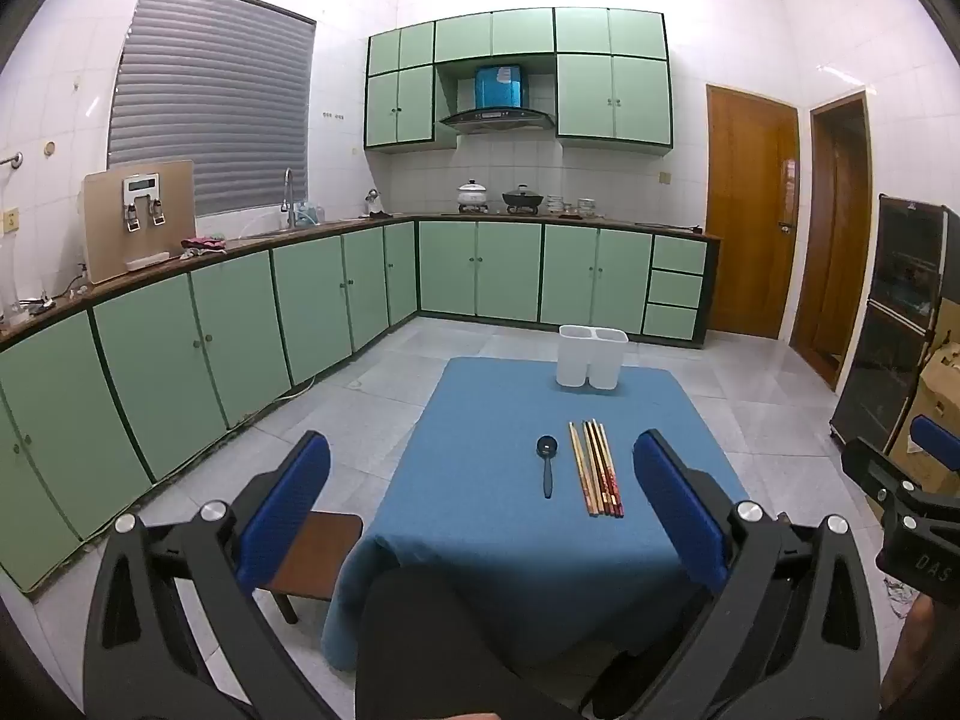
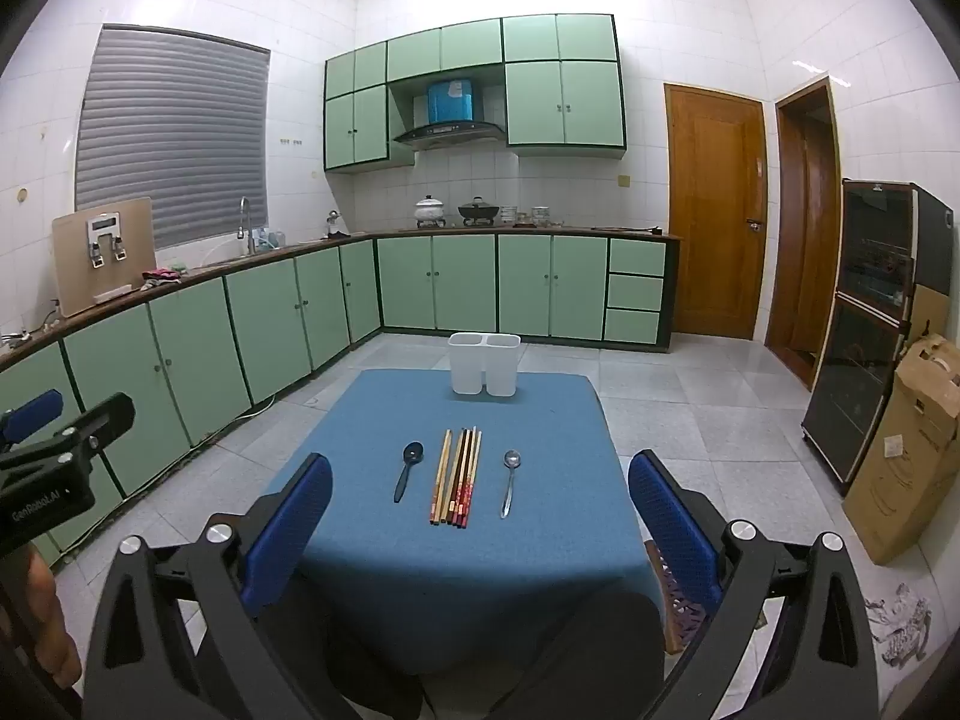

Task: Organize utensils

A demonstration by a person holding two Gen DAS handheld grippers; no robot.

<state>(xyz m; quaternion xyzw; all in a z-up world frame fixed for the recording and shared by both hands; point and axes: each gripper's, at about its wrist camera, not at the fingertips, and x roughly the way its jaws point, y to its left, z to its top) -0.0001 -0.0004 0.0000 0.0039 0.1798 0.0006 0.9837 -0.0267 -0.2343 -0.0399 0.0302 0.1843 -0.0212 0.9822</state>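
A blue-clothed table (image 2: pixel 528 570) holds a black spoon (image 2: pixel 408 471), a bundle of several chopsticks (image 2: pixel 457 477) and a metal spoon (image 2: pixel 510 480), lying side by side. A white two-compartment utensil holder (image 2: pixel 485 363) stands upright at the far edge. In the left wrist view I see the black spoon (image 1: pixel 546 465), the chopsticks (image 1: pixel 596 468) and the holder (image 1: pixel 591 357); the metal spoon is hidden behind my finger. My left gripper (image 1: pixel 480 510) and right gripper (image 2: pixel 480 516) are both open and empty, held above the table's near edge.
A brown stool (image 1: pixel 312 558) stands at the table's left. Green cabinets (image 2: pixel 270 318) line the left and back walls. A black cabinet (image 2: pixel 864 330) and a cardboard box (image 2: pixel 906 456) stand at the right. Tiled floor surrounds the table.
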